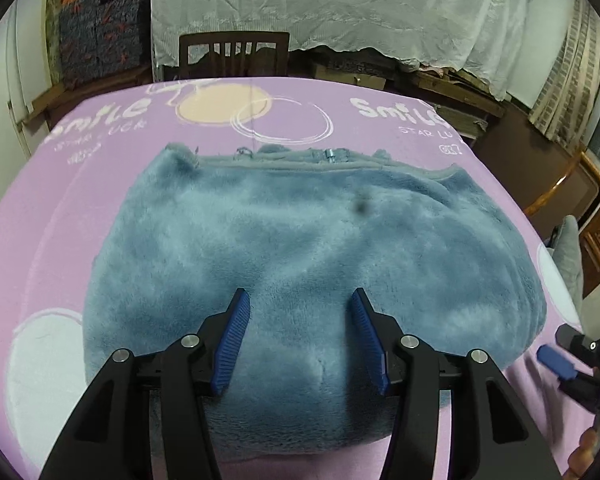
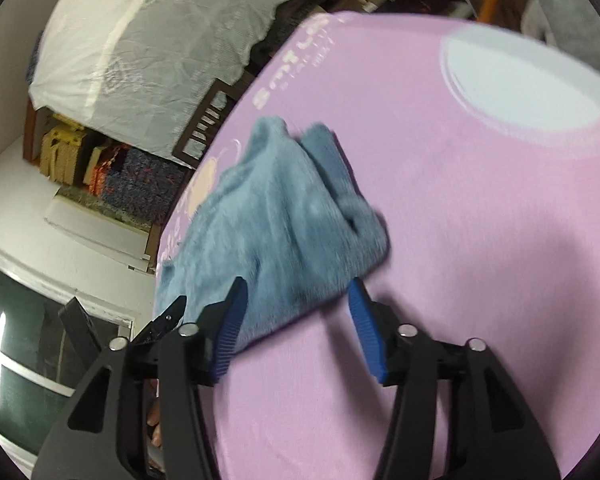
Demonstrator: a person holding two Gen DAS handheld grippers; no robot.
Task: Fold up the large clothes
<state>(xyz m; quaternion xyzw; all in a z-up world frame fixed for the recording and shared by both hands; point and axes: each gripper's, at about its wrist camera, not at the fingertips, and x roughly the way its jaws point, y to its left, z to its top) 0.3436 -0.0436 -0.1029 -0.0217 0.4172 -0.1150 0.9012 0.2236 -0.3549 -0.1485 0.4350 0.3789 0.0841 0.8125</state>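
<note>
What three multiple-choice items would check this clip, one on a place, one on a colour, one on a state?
1. Where does the fleece garment lie?
A. on the purple sheet
B. over the wooden chair
C. on the floor

2. What colour is the garment?
A. red
B. grey-blue
C. yellow

3. How does the left gripper stand?
A. clamped on a sleeve
B. shut on nothing
C. open above the garment

Answers:
1 A, the sheet shows on all sides of the garment.
2 B, its pile is grey-blue in both views.
3 C, its blue pads stand apart with nothing pinched between them.
</note>
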